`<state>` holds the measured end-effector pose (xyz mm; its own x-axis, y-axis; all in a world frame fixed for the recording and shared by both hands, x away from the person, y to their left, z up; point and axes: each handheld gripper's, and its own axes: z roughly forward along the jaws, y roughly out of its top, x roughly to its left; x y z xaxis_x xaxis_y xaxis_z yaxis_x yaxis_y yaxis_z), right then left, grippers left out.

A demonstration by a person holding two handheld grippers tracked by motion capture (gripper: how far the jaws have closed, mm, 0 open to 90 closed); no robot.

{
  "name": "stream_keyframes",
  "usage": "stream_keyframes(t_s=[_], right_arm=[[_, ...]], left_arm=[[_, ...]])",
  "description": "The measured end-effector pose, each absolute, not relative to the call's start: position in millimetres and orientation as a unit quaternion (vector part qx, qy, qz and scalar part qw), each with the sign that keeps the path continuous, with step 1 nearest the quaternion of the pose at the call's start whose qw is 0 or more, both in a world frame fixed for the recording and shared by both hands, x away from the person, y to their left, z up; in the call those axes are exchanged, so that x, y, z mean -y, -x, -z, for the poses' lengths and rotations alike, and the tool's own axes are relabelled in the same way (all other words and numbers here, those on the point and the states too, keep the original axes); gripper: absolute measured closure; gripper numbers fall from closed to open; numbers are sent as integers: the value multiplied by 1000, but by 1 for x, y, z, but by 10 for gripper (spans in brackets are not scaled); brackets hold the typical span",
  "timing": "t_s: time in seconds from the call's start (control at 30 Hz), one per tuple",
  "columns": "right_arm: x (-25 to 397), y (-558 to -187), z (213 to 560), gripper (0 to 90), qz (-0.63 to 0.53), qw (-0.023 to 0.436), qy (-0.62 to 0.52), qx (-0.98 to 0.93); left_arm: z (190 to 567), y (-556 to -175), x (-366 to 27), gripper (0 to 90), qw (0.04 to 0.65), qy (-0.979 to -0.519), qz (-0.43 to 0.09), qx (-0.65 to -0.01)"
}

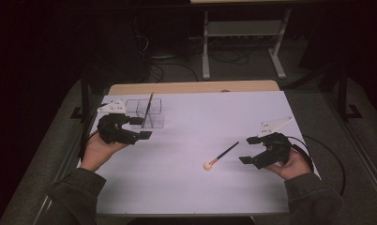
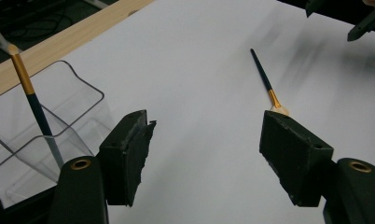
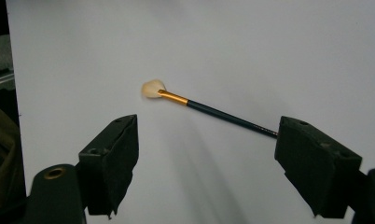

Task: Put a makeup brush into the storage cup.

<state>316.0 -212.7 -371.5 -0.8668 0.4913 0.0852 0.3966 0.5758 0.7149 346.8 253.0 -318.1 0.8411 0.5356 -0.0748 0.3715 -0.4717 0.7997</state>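
Note:
A brush [image 1: 221, 156] with a dark handle, gold ferrule and pale round head lies flat on the white table [image 1: 196, 187], right of centre. My right gripper [image 1: 246, 150] hovers open just right of it; in the right gripper view the brush [image 3: 209, 109] lies ahead between the jaws. At the far left stands a clear plastic holder [image 1: 147, 112] with a second brush [image 1: 147, 110] leaning in it. My left gripper [image 1: 140, 127] is open right beside the holder's front. The left gripper view has the holder [image 2: 59, 121], its brush [image 2: 34, 105] and the lying brush [image 2: 265, 84].
A wooden strip [image 1: 191, 87] runs along the table's far edge. Behind it on the dark floor are a metal frame [image 1: 243, 42] and cables. A black cable [image 1: 327, 154] trails from the right gripper off the table's right side.

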Motion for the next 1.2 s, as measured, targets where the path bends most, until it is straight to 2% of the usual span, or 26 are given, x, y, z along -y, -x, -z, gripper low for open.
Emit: stream_keyframes(t_s=[0.33,0.83,1.2], right_arm=[[206,-324,361,207,-366,65,-236,-898],[204,-327,365,208,-358,66,-230,-903],[210,-317,371,205,-378,69,-237,-892]], left_arm=[[322,-338,-250,319,445,-852,-92,-259],[329,-334,-234,313,442,-859,-82,-246],[336,-334,-207,312,442,-864,-75,-230]])
